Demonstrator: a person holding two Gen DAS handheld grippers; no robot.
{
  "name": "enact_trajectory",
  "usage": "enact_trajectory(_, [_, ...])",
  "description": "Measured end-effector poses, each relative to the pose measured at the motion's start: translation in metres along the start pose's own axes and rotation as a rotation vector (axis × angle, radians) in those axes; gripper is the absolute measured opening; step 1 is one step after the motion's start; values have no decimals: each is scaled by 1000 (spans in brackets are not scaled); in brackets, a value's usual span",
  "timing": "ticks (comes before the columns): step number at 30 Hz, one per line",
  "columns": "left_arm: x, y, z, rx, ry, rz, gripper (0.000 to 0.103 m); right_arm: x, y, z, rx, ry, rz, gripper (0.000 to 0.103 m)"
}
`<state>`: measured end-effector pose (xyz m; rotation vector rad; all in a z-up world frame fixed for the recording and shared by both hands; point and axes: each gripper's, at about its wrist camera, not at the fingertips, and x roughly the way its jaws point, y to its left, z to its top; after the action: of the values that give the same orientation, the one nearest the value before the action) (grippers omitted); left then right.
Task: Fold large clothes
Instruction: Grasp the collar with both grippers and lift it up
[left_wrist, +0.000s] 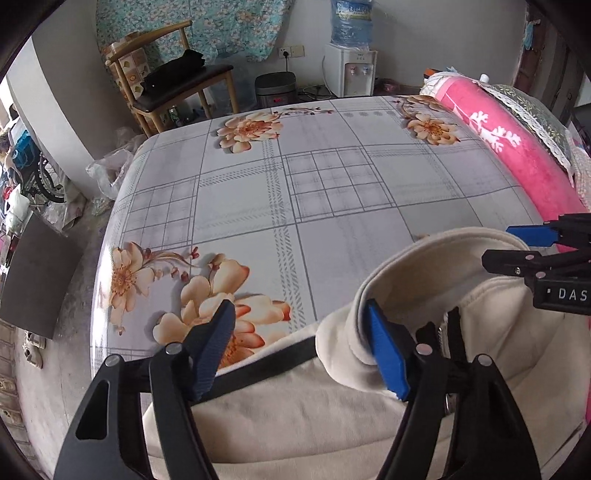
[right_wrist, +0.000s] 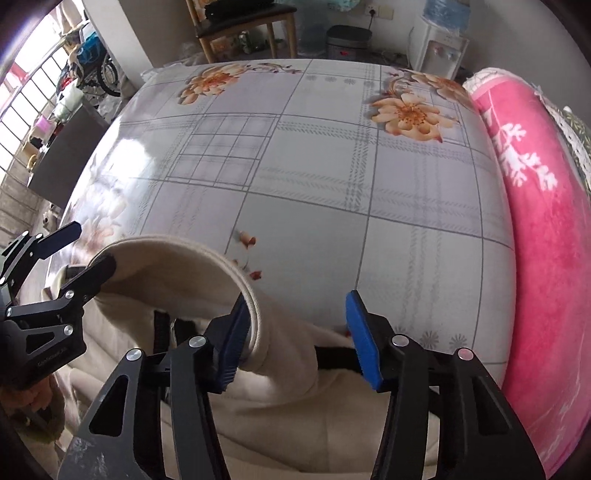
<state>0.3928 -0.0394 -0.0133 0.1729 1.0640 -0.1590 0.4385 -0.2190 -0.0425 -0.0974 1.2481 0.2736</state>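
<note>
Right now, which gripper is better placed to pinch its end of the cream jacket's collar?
Probably the right gripper: the collar fills most of its narrower gap. The left gripper gapes wider, mostly over bedsheet, with collar beside one finger only.

Floral grid-patterned bed (left_wrist: 314, 192) bearing a cream garment (left_wrist: 295, 417) and rolled pink blanket (left_wrist: 517, 155).

Cream garment (left_wrist: 295, 417): soft matt cloth, ribbed collar edge, lower frame.
Flowered table cover (right_wrist: 314, 184): smooth, glossy at left of frame.
Pink blanket (right_wrist: 546, 229): plush cloth, right edge.
Chair (left_wrist: 162, 81): pale wood, upper left.
Gripper fingers (left_wrist: 386, 354): blue ridged plastic pads, matt black arms.
</note>
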Motion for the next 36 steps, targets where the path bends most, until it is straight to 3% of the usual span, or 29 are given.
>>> enact_trajectory(3, [-3,-1,-15,16,33,-54,69,-12,7,-17,-47,5,5,44])
enact_trajectory(7, [1,-8,-35,66,46,-57,69,-12,14,-36,-84,21,1,35])
enact_trajectory(16, [-2,1,-60,44,51,-132,69,-27,22,-71,-130,-1,-15,35])
enact_trajectory(21, [-5,-12,-62,76,48,-150,69,-26,25,-75,-150,-13,-22,44])
enact_trajectory(25, [-10,-22,-65,120,44,-150,69,-44,27,-77,-152,-92,-28,56])
enact_trajectory(32, [-20,-21,-71,161,40,-174,69,-115,38,-82,-182,-324,109,58])
enact_trajectory(36, [-24,-14,-66,129,6,-181,72,-123,61,-89,-235,-309,218,37])
